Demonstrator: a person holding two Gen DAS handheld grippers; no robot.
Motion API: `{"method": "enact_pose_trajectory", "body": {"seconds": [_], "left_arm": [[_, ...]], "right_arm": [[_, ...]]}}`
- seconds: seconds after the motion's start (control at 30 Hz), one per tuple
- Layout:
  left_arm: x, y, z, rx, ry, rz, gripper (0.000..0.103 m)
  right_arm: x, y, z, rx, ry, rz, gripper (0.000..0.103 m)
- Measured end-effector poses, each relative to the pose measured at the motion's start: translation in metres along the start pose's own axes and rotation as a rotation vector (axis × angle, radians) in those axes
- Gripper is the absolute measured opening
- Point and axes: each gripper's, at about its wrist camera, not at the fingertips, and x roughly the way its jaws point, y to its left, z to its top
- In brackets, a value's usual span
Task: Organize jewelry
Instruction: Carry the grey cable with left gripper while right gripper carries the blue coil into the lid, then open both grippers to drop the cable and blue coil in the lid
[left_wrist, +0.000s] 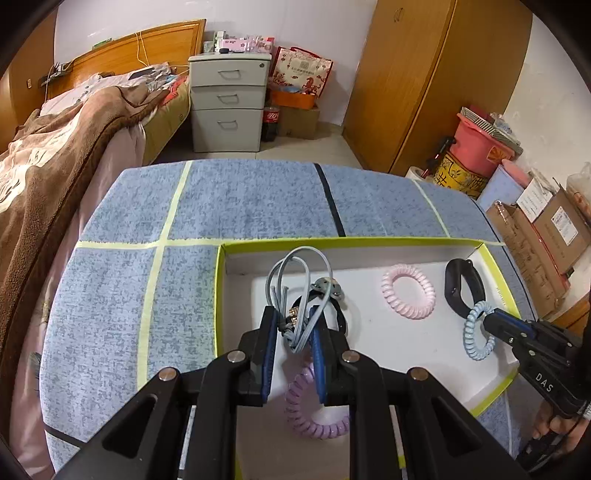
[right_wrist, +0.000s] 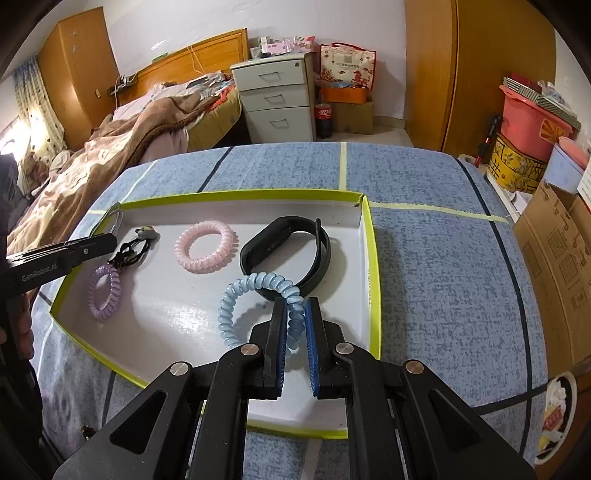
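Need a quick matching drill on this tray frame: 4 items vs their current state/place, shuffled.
Items:
1. blue coil tie
2. grey cord loop
3. pink coil tie
4. lilac coil tie

States:
A. lying free, mid tray, beside the black wristband
B. pinched in the right hand-held gripper
C. lying free at the tray's left edge
D. pinched in the left hand-held gripper

Pairs: 1-B, 2-D, 3-A, 4-C

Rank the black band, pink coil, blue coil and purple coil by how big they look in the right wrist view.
1. blue coil, nearest the camera, so partly inflated
2. black band
3. pink coil
4. purple coil

Blue coil and black band look close; unsure.
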Motion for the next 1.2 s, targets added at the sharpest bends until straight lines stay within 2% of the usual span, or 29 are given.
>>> {"method": "enact_pose_trajectory", "body": {"seconds": [0.6,1.0,1.1,1.17,1.2], "left_arm": [[0.0094,0.0027,0.0019,-0.013,0.035,-0.009,0.02],[0.0076,-0.0028,0.0006,-0.009,0.033,-0.024,0.034],[0.0059,-0.005,0.0006,-0.005,0.03,-0.026,0.04],[0.0043,-0.0063,0.0003,-0.001,0.028,-0.024,0.043],[0.0035,-0.0063,0.0003,-0.002,0.026,-0.025,0.043]], "right_arm": [[0.0062,0.0021,0.0008,-0.004,0.014,-0.005,0.01],[0.0034,0.0012,-0.0002,0.003,0.008,-0.011,0.013],[0.002,0.0012,-0.0004,0.002,0.004,-0.007,0.017],[0.0009,0.0015,-0.0008,0.003,-0.001,-0.005,0.027],[0.0002,0.0019,-0.0011,0.004,-0.003,0.001,0.027]]}}
